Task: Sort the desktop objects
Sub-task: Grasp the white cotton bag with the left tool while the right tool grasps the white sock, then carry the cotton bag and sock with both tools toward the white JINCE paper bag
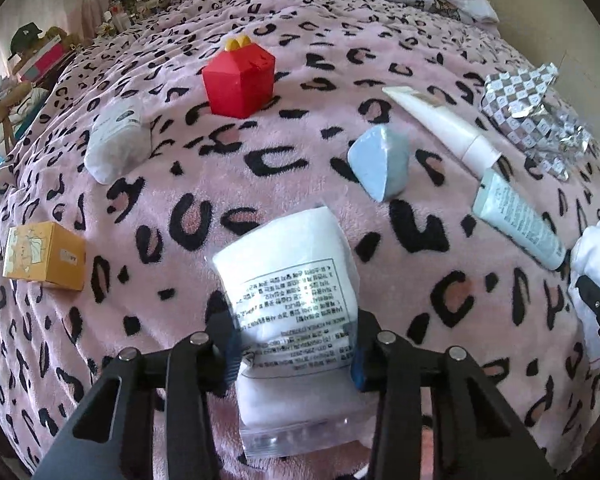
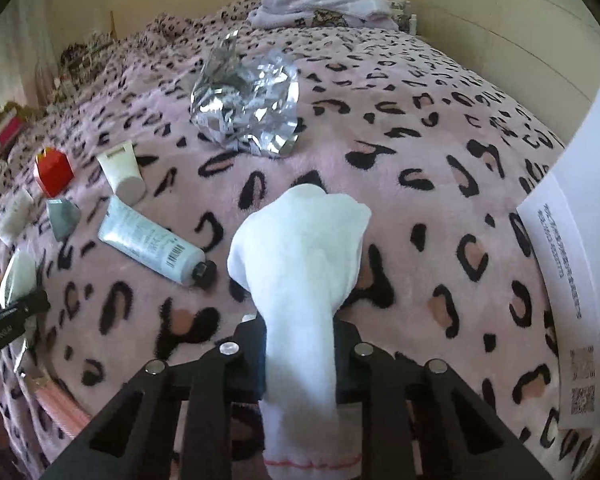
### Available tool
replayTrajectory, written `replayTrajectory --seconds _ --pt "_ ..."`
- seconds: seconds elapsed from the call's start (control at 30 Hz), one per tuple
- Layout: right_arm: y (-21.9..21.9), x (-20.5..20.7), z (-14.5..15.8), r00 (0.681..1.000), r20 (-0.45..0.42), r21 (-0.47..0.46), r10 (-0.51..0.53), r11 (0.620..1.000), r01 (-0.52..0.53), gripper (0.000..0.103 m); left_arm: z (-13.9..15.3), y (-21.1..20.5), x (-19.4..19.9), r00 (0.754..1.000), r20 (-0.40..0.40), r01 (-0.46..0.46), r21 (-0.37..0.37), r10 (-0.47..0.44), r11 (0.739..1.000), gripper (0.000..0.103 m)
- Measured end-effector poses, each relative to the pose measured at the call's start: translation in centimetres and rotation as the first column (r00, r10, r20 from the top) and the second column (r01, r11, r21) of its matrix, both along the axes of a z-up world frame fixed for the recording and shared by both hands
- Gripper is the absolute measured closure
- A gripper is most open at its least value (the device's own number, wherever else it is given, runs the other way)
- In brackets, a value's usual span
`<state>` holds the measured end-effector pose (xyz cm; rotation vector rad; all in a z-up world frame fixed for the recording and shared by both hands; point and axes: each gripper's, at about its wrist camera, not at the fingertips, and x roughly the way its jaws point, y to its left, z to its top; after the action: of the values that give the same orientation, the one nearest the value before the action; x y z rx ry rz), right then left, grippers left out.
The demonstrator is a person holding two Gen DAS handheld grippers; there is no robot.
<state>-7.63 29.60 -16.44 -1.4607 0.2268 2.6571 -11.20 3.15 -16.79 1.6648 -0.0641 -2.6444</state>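
Observation:
My left gripper (image 1: 294, 354) is shut on a clear packet of white pads with printed text (image 1: 288, 280), held just above the pink leopard-print blanket (image 1: 220, 168). My right gripper (image 2: 300, 354) is shut on a white sock (image 2: 300, 256) that hangs forward over the blanket. On the blanket lie a red toy box (image 1: 240, 80), a grey-blue faceted object (image 1: 380, 160), a white tube (image 1: 440, 126), a pale green tube (image 1: 516, 220), a second white packet (image 1: 114, 140) and a yellow box (image 1: 44, 256).
Crumpled silver foil wrap (image 2: 246, 108) lies beyond the tubes. Folded clothes (image 2: 324, 8) sit at the far end by the wall. A white printed sheet (image 2: 572, 280) is at the right edge. Clutter stands off the left side.

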Motion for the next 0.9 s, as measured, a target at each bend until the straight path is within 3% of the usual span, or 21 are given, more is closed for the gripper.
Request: replayTrajectory --seconds 0.33,0.63,0.9 --pt "-1.1 2.5 4.5 0.997 -0.083 -0.019 0.004 1.0 -0.006 0.082 5.0 0.8 2.1 0.996 -0.082 0.038 0.03 -0.035 0.999 0.063" --pt "-2.4 5.8 8.3 0.992 -0.12 -0.03 0.025 0.999 -0.029 0.082 9.0 4.3 5.4 0.988 -0.119 0.109 0.045 -0.103 0.993 0.063" --pt "-0.9 8.5 10.6 0.988 -0.151 -0.048 0.003 0.999 -0.01 0.082 11.6 8.3 8.0 0.974 -0.147 0.18 0.046 -0.172 0.983 0.063"
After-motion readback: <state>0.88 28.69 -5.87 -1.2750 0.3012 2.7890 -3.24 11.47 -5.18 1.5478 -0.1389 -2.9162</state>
